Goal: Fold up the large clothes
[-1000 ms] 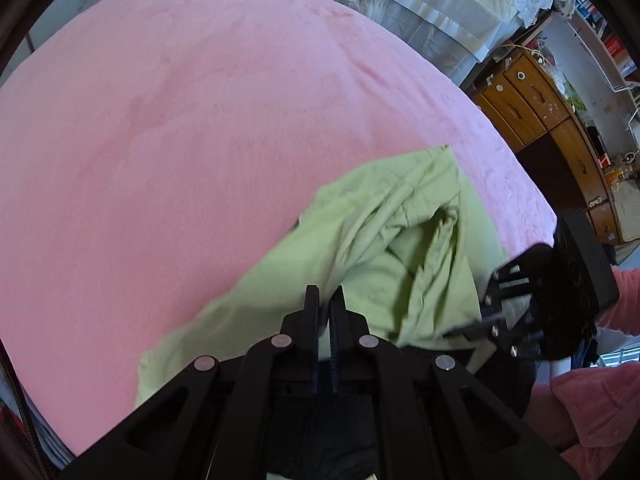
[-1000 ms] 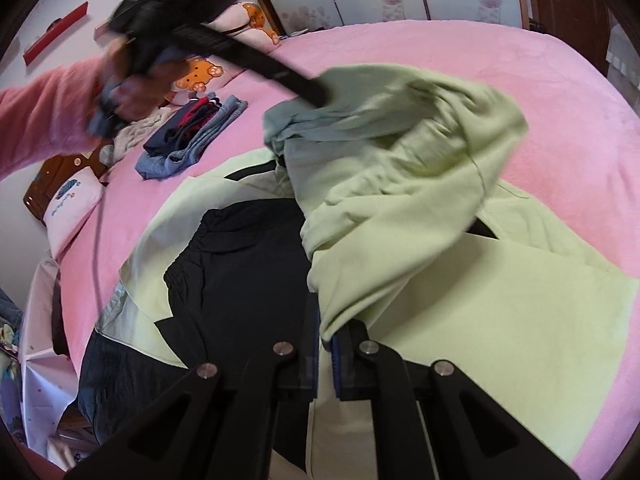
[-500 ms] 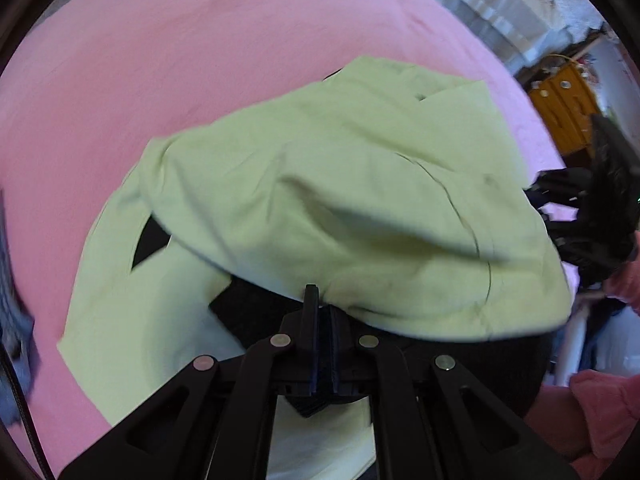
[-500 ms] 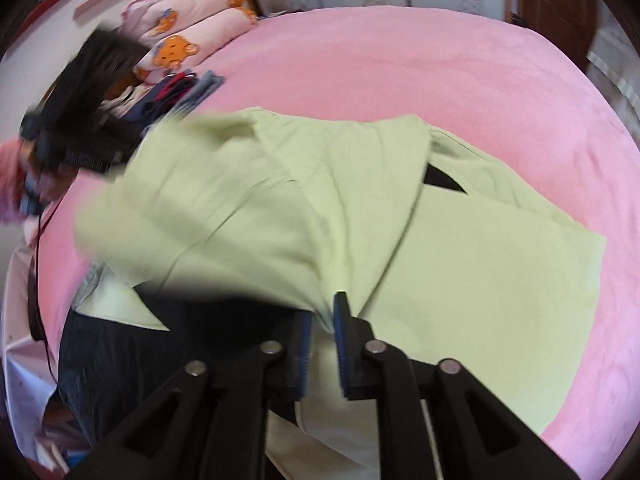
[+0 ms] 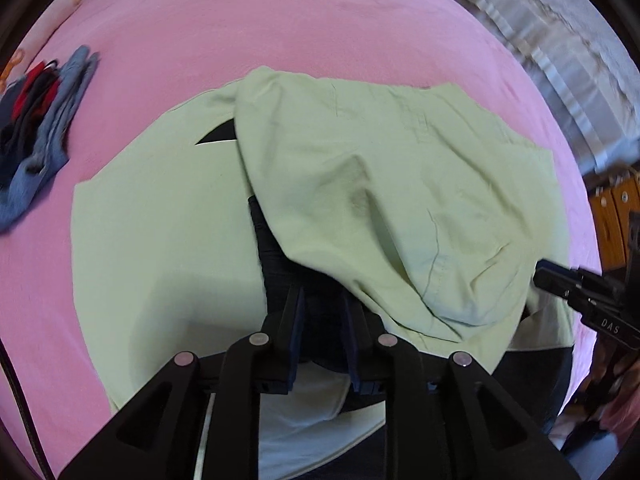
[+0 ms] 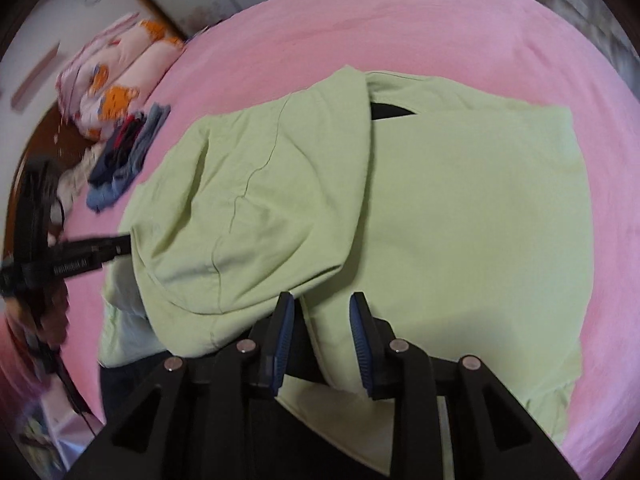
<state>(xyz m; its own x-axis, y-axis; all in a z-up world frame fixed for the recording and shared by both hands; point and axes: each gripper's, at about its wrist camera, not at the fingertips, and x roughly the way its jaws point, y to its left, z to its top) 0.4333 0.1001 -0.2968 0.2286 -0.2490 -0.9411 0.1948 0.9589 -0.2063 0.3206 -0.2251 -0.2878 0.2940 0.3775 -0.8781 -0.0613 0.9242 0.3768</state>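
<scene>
A large light-green garment (image 5: 160, 220) with dark panels lies spread on the pink bed (image 5: 280, 12). One half of it (image 5: 380, 184) is folded over the rest and lies slack. My left gripper (image 5: 324, 320) hovers at the near edge of that fold, jaws opening, with only the dark panel behind the gap and no cloth pinched. In the right wrist view the garment (image 6: 460, 220) fills the middle. My right gripper (image 6: 323, 320) stands over the fold's near corner, jaws opening; green cloth shows between the pads, which do not press on it. Each gripper shows at the other view's edge.
A pile of blue and red clothes (image 5: 40, 128) lies on the bed to the left, near printed pillows (image 6: 116, 84). Wooden drawers (image 5: 612, 216) and pale bedding (image 5: 560, 60) stand past the bed's right edge. A black cable (image 5: 16, 380) hangs at the left.
The lifted green half was carried across the garment and laid down on it. Both grippers, shut on the cloth before, now have parted jaws and no longer pinch it.
</scene>
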